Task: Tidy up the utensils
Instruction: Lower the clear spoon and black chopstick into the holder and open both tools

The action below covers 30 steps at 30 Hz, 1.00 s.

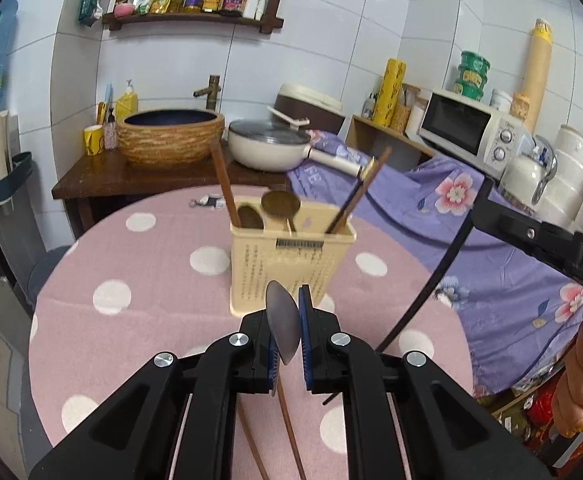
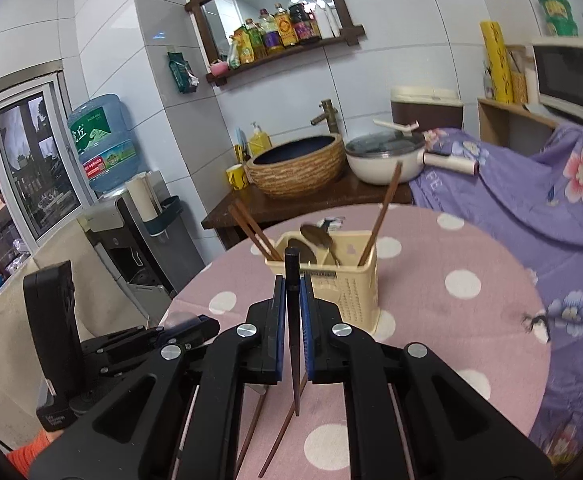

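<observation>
A cream utensil holder point(image 1: 287, 256) stands on the pink dotted round table point(image 1: 139, 264); it holds brown chopsticks and two spoons point(image 1: 279, 204). It also shows in the right wrist view point(image 2: 343, 280). My left gripper point(image 1: 287, 332) is shut on a metal spoon point(image 1: 283, 324), bowl up, just in front of the holder. My right gripper point(image 2: 291, 316) is shut on a dark chopstick point(image 2: 292, 320), held upright before the holder. Two brown chopsticks point(image 1: 287, 420) lie on the table under the grippers; they also show in the right wrist view point(image 2: 279, 436).
Behind the table a dark wooden stand point(image 1: 103, 180) carries a woven basin point(image 1: 171, 140) and a white lidded pan point(image 1: 267, 144). A purple floral cloth point(image 1: 491, 248) covers the counter at right, with a microwave point(image 1: 471, 128). A water dispenser point(image 2: 131, 216) stands left.
</observation>
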Tool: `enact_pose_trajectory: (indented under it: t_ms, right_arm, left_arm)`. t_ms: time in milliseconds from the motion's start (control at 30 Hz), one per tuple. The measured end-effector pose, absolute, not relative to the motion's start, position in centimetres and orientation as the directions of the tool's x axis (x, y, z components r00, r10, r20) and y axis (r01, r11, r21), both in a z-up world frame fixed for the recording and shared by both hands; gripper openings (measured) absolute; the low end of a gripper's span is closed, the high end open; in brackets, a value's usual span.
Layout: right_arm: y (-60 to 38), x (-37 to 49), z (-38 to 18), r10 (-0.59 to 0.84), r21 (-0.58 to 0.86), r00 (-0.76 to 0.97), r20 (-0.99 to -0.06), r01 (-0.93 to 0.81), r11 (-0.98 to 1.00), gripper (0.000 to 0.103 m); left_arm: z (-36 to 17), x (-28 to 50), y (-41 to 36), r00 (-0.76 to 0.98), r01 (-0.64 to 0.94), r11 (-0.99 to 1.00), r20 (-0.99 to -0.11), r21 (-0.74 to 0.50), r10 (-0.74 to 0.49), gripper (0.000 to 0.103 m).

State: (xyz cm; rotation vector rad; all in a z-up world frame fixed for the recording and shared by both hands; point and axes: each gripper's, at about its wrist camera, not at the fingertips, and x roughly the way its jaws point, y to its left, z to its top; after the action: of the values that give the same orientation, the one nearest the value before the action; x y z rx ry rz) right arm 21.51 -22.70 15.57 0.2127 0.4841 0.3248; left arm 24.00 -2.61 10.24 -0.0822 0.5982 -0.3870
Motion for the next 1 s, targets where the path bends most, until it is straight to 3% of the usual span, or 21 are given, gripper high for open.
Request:
enact_pose_trajectory:
  t_ms: [333,467,600,1000]
  right_arm:
    - [-22.2,25.7,24.9,0.265,0.161,0.923,-0.278,-0.227,0.960,0.008]
    - [-22.1,27.7,26.6,0.218,0.131,0.944,-0.246,-0.191,0.973,0.008]
    - [-22.1,29.8,25.2,0.174,0.116,0.954,-0.243,-0.149,0.982,0.008]
    - [-22.6,33.9,16.6,0.145,0.150,0.914,-0.378,-0.094,0.984,0.008]
  left_arm:
    - [17.7,31.7,-3.4,0.827,0.288,0.923,-0.421,-0.254,-0.373,0.009]
    - [18.3,34.0,-4.0,0.843,0.271,0.924,-0.397,-0.269,-0.362,0.009]
    - [16.2,36.0,-5.1,0.839,0.238,0.935,-0.429,-0.264,-0.335,0.009]
    - [9.3,37.1,-6.7,0.780,0.246,0.947,-0.538,-0.206,-0.320,0.009]
